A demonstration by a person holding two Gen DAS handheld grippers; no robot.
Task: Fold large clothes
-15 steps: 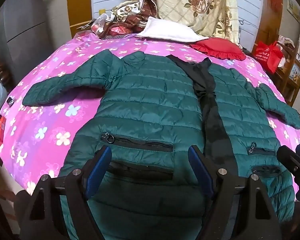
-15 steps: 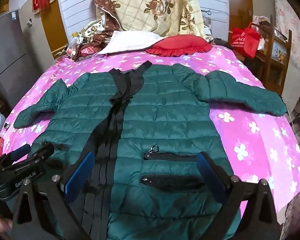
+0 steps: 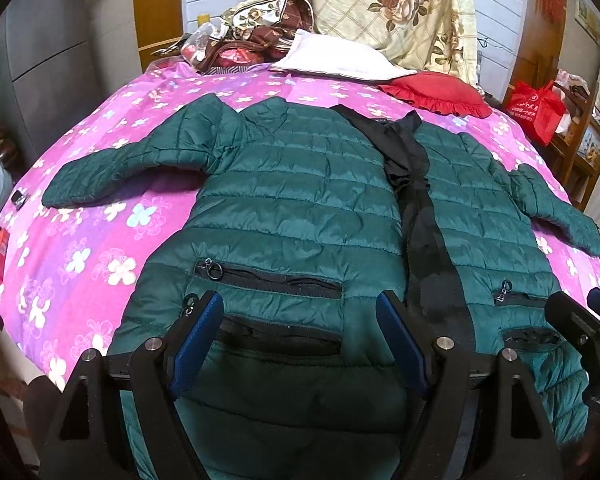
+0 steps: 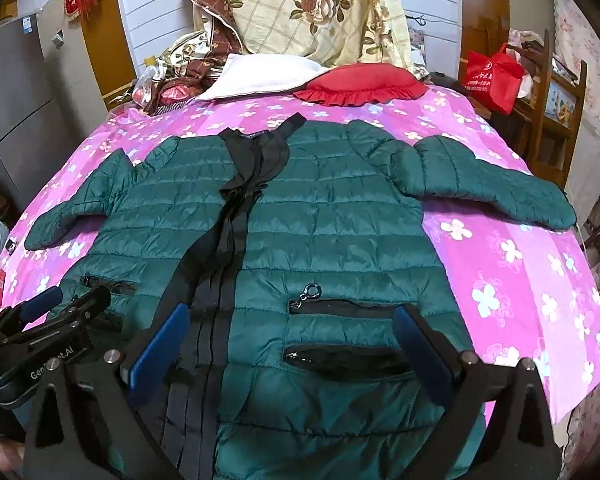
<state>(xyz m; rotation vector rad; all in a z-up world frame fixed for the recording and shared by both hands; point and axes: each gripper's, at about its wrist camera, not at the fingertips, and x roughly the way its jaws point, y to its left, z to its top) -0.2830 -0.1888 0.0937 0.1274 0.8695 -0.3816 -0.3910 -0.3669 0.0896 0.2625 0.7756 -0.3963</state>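
A dark green quilted jacket (image 3: 300, 208) lies flat, front up, on a pink flowered bed (image 3: 100, 248), both sleeves spread out sideways and a black zipper band down its middle. My left gripper (image 3: 300, 312) is open and empty, above the jacket's left lower pockets. My right gripper (image 4: 292, 324) is open and empty, above the right lower pockets of the jacket (image 4: 320, 232). Each gripper shows at the edge of the other's view: the right gripper in the left wrist view (image 3: 580, 320), the left gripper in the right wrist view (image 4: 60, 304).
A white pillow (image 3: 332, 60) and a red ruffled cushion (image 3: 440, 92) lie at the bed's head, with a flowered quilt (image 3: 392, 12) and a heap of bags behind. A red bag (image 3: 536, 108) and wooden shelf stand at right. A grey cabinet (image 3: 48, 60) stands at left.
Both grippers have moved slightly forward over the jacket's hem. The jacket has not moved.
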